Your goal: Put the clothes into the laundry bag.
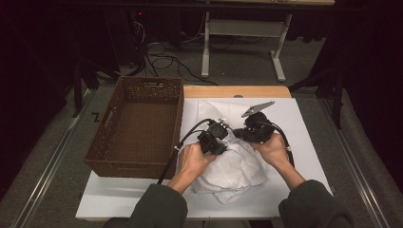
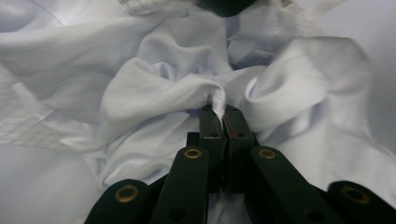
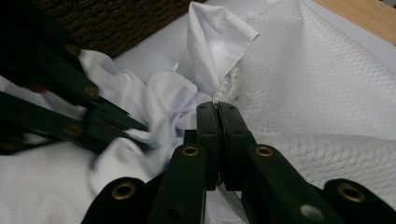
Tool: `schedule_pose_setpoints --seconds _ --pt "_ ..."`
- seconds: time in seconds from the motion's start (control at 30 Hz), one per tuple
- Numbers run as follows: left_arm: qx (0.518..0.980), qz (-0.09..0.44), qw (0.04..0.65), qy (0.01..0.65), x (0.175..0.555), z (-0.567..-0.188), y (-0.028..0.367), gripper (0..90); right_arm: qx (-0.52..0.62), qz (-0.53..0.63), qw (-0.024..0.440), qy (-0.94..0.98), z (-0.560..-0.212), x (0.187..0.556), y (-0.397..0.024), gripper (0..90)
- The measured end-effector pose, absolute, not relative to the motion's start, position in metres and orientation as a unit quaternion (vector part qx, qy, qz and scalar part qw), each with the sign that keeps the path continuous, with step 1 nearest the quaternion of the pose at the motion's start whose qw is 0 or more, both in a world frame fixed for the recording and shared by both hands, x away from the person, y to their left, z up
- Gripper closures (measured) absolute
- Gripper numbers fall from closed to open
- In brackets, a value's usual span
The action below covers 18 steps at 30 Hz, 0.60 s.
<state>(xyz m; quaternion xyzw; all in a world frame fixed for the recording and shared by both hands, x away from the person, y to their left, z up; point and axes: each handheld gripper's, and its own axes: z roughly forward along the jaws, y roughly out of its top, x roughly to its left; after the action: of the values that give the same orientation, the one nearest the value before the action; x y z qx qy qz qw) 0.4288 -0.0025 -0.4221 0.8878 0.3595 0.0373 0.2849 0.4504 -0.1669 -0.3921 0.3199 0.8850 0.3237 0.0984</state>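
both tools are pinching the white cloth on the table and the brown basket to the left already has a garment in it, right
Not quite: the brown basket is empty, as the high view shows. The rest holds: the left tool and the right tool are both shut on the white cloth, which lies on the table to the basket's right.

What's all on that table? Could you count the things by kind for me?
Grippers: 2, the left gripper and the right gripper, each shut on the cloth
White cloth: 1 crumpled heap, though I cannot tell if it is one piece or several
Brown basket: 1
White board: 1
Total: 5
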Motion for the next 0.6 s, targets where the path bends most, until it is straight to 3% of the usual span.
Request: schedule_pose_setpoints --seconds 0.13,0.27,0.6 --pt "0.883 0.051 0.265 0.384 0.444 -0.431 -0.01 83.7 0.311 0.32 0.096 0.89 -0.395 0.447 -0.167 89.2" --pt "0.885 0.074 0.248 0.387 0.44 -0.408 -0.001 62.7 0.307 0.312 0.098 0.894 -0.396 0.445 -0.169 89.2" --pt "0.851 0.147 0.207 0.46 0.453 -0.379 0.037 31.7 0.307 0.315 0.102 0.893 -0.394 0.447 -0.168 89.2"
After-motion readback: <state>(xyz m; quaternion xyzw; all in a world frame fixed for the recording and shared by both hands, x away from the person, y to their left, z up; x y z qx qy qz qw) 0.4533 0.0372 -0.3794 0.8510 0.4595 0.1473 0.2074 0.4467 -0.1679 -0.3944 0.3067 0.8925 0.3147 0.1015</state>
